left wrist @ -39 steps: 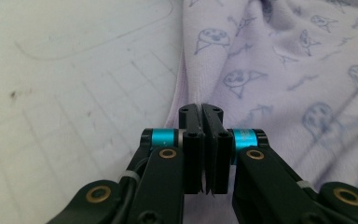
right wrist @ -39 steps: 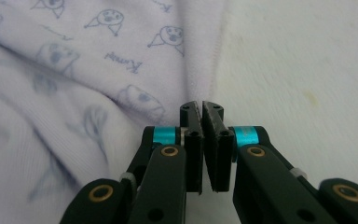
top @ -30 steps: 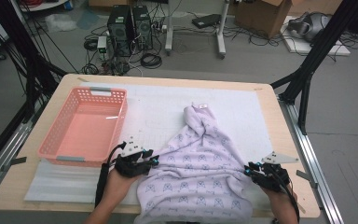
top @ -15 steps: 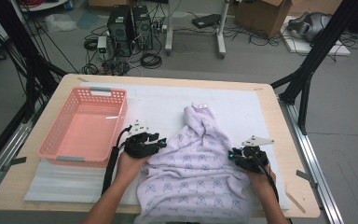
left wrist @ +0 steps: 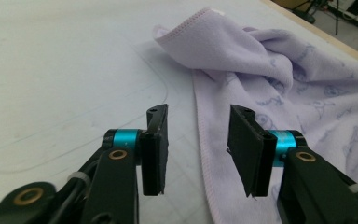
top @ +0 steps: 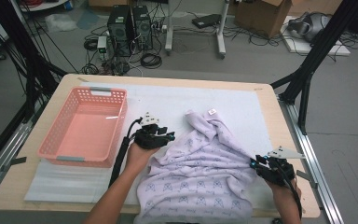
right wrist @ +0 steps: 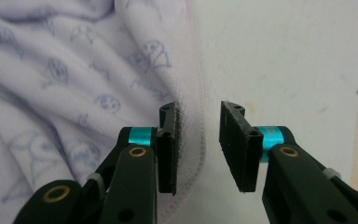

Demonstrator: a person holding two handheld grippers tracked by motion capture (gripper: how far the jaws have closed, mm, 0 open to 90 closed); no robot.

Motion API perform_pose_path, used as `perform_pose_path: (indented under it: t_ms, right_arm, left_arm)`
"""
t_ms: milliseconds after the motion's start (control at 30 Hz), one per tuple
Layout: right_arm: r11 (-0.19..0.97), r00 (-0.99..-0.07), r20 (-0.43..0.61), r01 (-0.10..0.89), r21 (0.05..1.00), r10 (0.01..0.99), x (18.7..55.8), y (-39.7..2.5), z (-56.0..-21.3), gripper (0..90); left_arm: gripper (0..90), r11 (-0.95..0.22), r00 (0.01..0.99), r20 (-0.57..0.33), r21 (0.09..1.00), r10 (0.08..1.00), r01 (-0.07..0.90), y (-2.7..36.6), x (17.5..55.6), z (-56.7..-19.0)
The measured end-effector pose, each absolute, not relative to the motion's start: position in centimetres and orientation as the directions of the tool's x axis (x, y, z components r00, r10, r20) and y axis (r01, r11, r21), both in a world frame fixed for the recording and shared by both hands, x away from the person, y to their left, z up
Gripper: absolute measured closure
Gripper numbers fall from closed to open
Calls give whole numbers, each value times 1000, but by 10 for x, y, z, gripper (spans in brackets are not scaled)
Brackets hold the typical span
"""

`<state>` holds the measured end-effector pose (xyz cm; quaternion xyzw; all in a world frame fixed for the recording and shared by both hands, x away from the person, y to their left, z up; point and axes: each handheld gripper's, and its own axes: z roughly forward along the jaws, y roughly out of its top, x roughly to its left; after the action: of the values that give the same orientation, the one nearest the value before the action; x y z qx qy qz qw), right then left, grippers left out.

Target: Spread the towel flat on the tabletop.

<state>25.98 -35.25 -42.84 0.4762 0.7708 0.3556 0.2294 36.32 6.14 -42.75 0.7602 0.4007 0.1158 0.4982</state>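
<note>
While both sets of jaws gape, left gripper (left wrist: 196,149) and right gripper (right wrist: 198,144) straddle lilac towel (top: 200,172) edges

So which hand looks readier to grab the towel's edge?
Probably the right gripper: its open jaws already straddle the towel hem. The left gripper's open jaws have the hem between them too, but lower down.

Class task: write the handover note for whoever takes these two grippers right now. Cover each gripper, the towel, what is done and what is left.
Left gripper: open, jaws straddling the lilac towel's left hem.
Right gripper: open, jaws straddling the right hem.
Towel: rumpled on the white mat, near edge over the table front. Pink basket empty, to its left.
Done: both grippers placed at the hems.
Left: probably close both, then spread or fold.
</note>
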Motion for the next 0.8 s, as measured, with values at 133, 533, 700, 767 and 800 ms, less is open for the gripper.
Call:
perform_pose_path:
  t_ms: [133, 533, 700, 767, 800]
  right_arm:
    - [268, -436, -9, 536, 800, 900, 261, -351, -423, 650]
    - [251, -438, 5, 525, 813, 899, 260, -359, -424, 637]
    - [243, -435, 10, 522, 817, 900, 260, -359, -422, 623]
    - [238, -432, 14, 523, 818, 902, 260, -360, -423, 622]
    - [237, -432, 15, 524, 818, 902, 260, -360, -423, 622]
  left_arm:
    - [628, -260, 680, -186, 828, 710, 497, 42, 376, -434]
    - [565, -350, 724, -196, 773, 661, 529, -5, 387, -447]
    - [497, -397, 771, -168, 778, 614, 486, -18, 382, -448]
    - [503, -409, 792, -175, 780, 585, 474, -23, 379, -448]
    - [516, -425, 800, -155, 780, 580, 459, -26, 376, -448]
